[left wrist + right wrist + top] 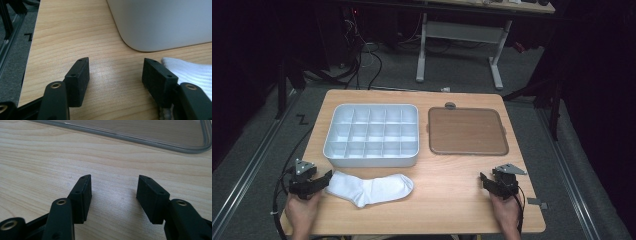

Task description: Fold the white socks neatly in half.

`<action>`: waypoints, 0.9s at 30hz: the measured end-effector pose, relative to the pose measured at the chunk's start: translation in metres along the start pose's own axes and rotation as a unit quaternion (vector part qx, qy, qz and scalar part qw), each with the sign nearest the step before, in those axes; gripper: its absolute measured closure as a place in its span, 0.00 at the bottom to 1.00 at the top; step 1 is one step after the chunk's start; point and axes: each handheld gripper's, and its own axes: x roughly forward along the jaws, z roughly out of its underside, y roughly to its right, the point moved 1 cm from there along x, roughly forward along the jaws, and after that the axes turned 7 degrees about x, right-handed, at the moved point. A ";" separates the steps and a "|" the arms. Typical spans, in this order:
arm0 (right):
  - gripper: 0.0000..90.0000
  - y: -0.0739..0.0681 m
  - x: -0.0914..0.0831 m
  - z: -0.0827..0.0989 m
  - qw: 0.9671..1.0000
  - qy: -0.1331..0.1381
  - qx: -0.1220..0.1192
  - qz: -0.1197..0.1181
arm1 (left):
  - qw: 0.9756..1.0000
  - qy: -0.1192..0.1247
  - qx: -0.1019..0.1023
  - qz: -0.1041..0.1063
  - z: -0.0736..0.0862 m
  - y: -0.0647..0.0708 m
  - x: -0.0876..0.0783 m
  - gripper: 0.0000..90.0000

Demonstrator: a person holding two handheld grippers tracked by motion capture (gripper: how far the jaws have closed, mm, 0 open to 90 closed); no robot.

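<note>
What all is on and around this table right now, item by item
sock: one, white, near edge of the table, left of centre, its end by the left gripper
divided tray: one, pale grey, many empty compartments, back left of the table, beyond the sock
lid: one, clear with a grey rim, flat on the table right of the divided tray
table: one, light wood
desk frame: one, white legs, on the floor beyond the table
cables: several, black, on the floor at back left
left gripper: one, black, open, at the sock's end
right gripper: one, black, open over bare wood, near right
hands: two, at the near edge, one on each gripper
</note>
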 end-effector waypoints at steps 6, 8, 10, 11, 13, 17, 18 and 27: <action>0.51 0.000 0.000 0.000 1.000 0.000 -0.001 0.000 | 1.000 0.000 -0.004 0.001 0.000 0.000 0.000 0.43; 0.51 0.000 0.000 0.000 1.000 0.000 -0.001 0.000 | 1.000 -0.001 -0.004 0.002 0.000 0.000 0.000 0.43; 0.51 0.000 0.000 0.000 1.000 0.000 -0.001 0.000 | 1.000 -0.001 -0.004 0.002 0.000 0.000 0.000 0.43; 0.51 0.000 0.000 0.000 1.000 0.000 -0.001 0.000 | 1.000 -0.001 -0.004 0.001 0.000 0.000 0.000 0.43; 0.51 0.000 0.000 0.000 1.000 -0.001 0.000 0.000 | 1.000 0.000 -0.004 0.001 0.000 0.000 0.000 0.43; 0.51 0.000 0.000 0.000 1.000 0.000 -0.001 0.001 | 1.000 -0.001 0.000 0.002 0.000 0.000 0.000 0.43; 0.51 0.000 0.000 0.000 1.000 0.000 -0.001 0.001 | 1.000 -0.001 0.000 0.002 0.000 0.001 0.000 0.43; 0.50 0.000 0.000 0.000 1.000 0.000 0.000 0.001 | 1.000 -0.001 0.008 -0.007 0.002 0.002 0.000 0.41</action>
